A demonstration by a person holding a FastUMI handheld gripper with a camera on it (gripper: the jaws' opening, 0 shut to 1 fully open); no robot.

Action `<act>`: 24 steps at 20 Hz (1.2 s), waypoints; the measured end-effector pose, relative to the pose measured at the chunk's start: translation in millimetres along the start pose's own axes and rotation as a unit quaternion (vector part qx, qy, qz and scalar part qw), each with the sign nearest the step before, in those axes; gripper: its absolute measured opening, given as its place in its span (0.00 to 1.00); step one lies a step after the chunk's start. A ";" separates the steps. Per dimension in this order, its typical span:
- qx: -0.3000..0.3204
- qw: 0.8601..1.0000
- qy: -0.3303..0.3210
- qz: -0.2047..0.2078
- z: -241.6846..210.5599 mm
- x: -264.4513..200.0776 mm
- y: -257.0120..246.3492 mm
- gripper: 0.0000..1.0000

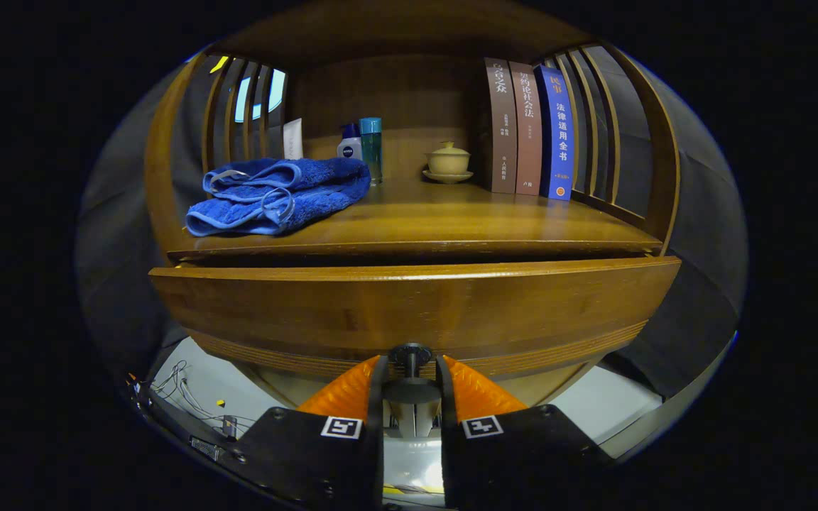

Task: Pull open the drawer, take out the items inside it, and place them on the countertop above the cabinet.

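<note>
Jaws seemingly clamp the drawer (409,305) knob (410,353) (towel (277,195), books (530,128) on countertop (451,220) above).

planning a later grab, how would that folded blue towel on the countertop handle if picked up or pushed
The blue towel looks soft and thick, so it would probably sag and unfold if pinched. Pushed, it likely bunches rather than slides on the countertop. The hand-held gripper is closed on the drawer knob.

Far right, the blue book (558,135) spine reads 法律适用全书; the brown book (500,128) left of it, 乌合之众; the gripper (410,372) clamps the drawer knob (410,353)
</note>
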State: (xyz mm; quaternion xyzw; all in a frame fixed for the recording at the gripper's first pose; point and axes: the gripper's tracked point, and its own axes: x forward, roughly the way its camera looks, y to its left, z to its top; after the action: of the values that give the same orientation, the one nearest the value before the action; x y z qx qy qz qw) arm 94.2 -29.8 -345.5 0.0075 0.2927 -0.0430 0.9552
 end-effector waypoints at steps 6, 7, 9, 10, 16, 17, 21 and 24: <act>0.010 1.000 0.021 0.000 -20.8 -39.1 -1.4 0.36; 0.012 1.000 0.025 0.001 -24.3 -46.5 -1.2 0.36; 0.012 0.999 0.031 0.003 -32.0 -60.8 -0.9 0.36; 0.013 0.999 0.033 0.003 -35.8 -68.6 -1.5 0.36; 0.023 0.998 0.053 0.003 -56.6 -108.2 -5.7 0.36; 0.026 0.998 0.057 0.002 -58.4 -111.4 -6.6 0.36; 0.030 0.997 0.068 0.001 -67.7 -123.5 -5.8 0.36; 0.037 0.995 0.089 0.001 -81.1 -130.1 -4.1 0.36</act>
State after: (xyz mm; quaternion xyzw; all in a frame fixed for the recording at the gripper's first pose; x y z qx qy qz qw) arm -58.8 -20.6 -339.7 0.0467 0.3749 -0.0523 0.9244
